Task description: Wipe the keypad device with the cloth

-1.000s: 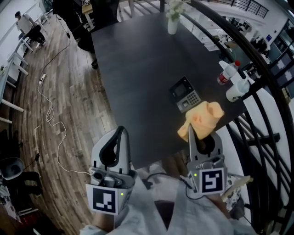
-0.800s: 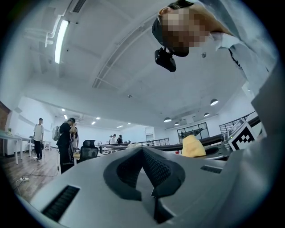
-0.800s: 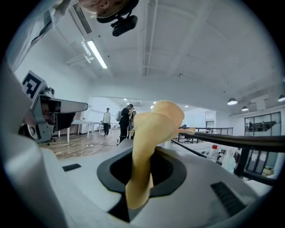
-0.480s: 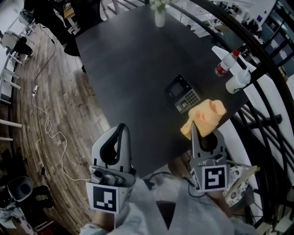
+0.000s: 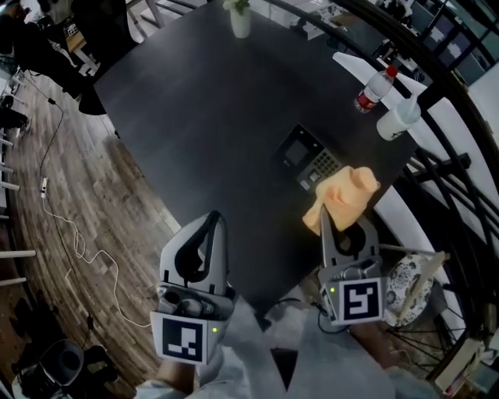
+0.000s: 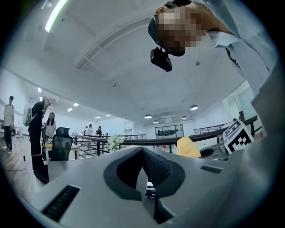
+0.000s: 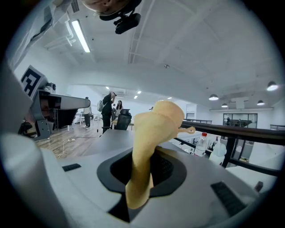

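The black keypad device lies flat near the right edge of the dark table. An orange cloth stands bunched up from my right gripper, which is shut on its lower end, just short of the device and above the table's near corner. In the right gripper view the cloth rises out of the shut jaws of the right gripper. My left gripper is held at the table's near edge, left of the device, shut with nothing in it. Its jaws meet in the left gripper view, at the left gripper.
A red-capped bottle and a white bottle stand at the table's far right edge, and a white vase at the far end. A black railing runs along the right. A cable trails over the wooden floor at left.
The head view has swung, so the table sits more to the left and higher in frame. Both grippers stay near the table's near edge, and the cloth stays in the right one.
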Action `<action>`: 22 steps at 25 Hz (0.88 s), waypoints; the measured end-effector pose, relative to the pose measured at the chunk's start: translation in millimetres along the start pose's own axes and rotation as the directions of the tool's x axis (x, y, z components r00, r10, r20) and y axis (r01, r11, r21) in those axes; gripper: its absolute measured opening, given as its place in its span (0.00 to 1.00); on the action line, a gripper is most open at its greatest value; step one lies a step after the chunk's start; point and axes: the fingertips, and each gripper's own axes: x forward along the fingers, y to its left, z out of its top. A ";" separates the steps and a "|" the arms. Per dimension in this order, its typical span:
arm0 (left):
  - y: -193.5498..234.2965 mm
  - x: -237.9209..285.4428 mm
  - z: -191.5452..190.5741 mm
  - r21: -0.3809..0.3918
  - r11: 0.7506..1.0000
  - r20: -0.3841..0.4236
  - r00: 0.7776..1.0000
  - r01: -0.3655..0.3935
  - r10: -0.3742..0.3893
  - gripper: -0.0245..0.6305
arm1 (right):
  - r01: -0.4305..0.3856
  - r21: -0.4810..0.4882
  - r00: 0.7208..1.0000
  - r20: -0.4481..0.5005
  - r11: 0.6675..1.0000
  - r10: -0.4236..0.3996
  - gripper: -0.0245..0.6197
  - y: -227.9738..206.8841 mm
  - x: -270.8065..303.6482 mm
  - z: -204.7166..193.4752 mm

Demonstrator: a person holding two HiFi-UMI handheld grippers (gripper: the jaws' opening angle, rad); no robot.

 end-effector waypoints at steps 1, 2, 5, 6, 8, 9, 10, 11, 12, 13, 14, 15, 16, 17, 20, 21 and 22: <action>1.0 3.1 -2.6 0.001 1.000 -0.007 1.000 0.023 -0.023 0.06 | 0.016 0.002 1.000 -0.011 1.000 -0.016 0.15 0.5 1.5 -2.3; 2.0 6.4 -5.3 0.002 0.999 -0.013 0.999 0.048 -0.048 0.06 | 0.034 0.006 0.999 -0.022 0.999 -0.034 0.15 1.1 2.8 -4.9; 4.5 18.3 -11.5 -0.006 0.993 -0.018 0.993 0.116 -0.116 0.06 | 0.090 0.020 0.995 -0.050 0.996 -0.089 0.15 1.7 5.4 -12.9; 4.5 22.1 -12.4 -0.011 0.991 -0.015 0.991 0.134 -0.134 0.06 | 0.108 0.025 0.993 -0.058 0.994 -0.106 0.15 1.5 5.6 -15.4; 3.5 27.6 -14.1 -0.019 0.985 -0.010 0.985 0.170 -0.170 0.06 | 0.139 0.033 0.988 -0.072 0.990 -0.136 0.15 1.8 5.6 -20.4; 2.9 29.2 -15.9 -0.021 0.982 -0.013 0.982 0.189 -0.189 0.06 | 0.153 0.035 0.986 -0.079 0.988 -0.150 0.15 2.4 5.6 -23.0; 2.4 30.4 -18.1 -0.023 0.978 -0.017 0.978 0.207 -0.208 0.06 | 0.166 0.036 0.983 -0.087 0.985 -0.162 0.15 3.2 6.0 -25.8; 2.4 31.6 -20.4 -0.023 0.974 -0.021 0.974 0.225 -0.225 0.06 | 0.179 0.039 0.980 -0.095 0.983 -0.175 0.15 3.9 6.7 -28.4; 2.8 32.8 -22.5 -0.021 0.970 -0.024 0.970 0.241 -0.242 0.06 | 0.191 0.042 0.977 -0.102 0.981 -0.186 0.15 4.4 8.2 -30.7; 3.6 34.0 -24.1 -0.020 0.967 -0.027 0.966 0.255 -0.256 0.06 | 0.202 0.045 0.975 -0.107 0.978 -0.197 0.15 4.8 10.3 -32.6; 4.9 35.1 -25.5 -0.022 0.963 -0.028 0.963 0.267 -0.268 0.06 | 0.212 0.047 0.972 -0.110 0.976 -0.206 0.15 5.3 12.9 -34.0; 6.5 35.9 -26.8 -0.025 0.961 -0.028 0.960 0.277 -0.278 0.06 | 0.220 0.049 0.971 -0.110 0.974 -0.214 0.15 5.9 15.8 -35.1; 8.3 36.8 -28.1 -0.029 0.958 -0.028 0.958 0.286 -0.287 0.06 | 0.227 0.053 0.969 -0.111 0.972 -0.221 0.15 6.8 19.1 -36.4; 10.1 37.9 -29.1 -0.032 0.955 -0.026 0.955 0.294 -0.295 0.06 | 0.233 0.058 0.968 -0.113 0.971 -0.226 0.15 8.0 22.9 -37.6; 15.8 41.7 -31.8 -0.036 0.948 -0.022 0.948 0.316 -0.317 0.06 | 0.238 0.067 0.967 -0.114 0.969 -0.229 0.15 12.9 37.3 -40.6; 17.6 42.8 -33.0 -0.039 0.946 -0.022 0.947 0.321 -0.322 0.06 | 0.235 0.068 0.967 -0.116 0.970 -0.227 0.15 14.9 43.0 -41.9; 19.4 43.8 -34.2 -0.042 0.945 -0.022 0.945 0.325 -0.326 0.06 | 0.232 0.069 0.968 -0.119 0.970 -0.223 0.15 16.9 49.2 -43.7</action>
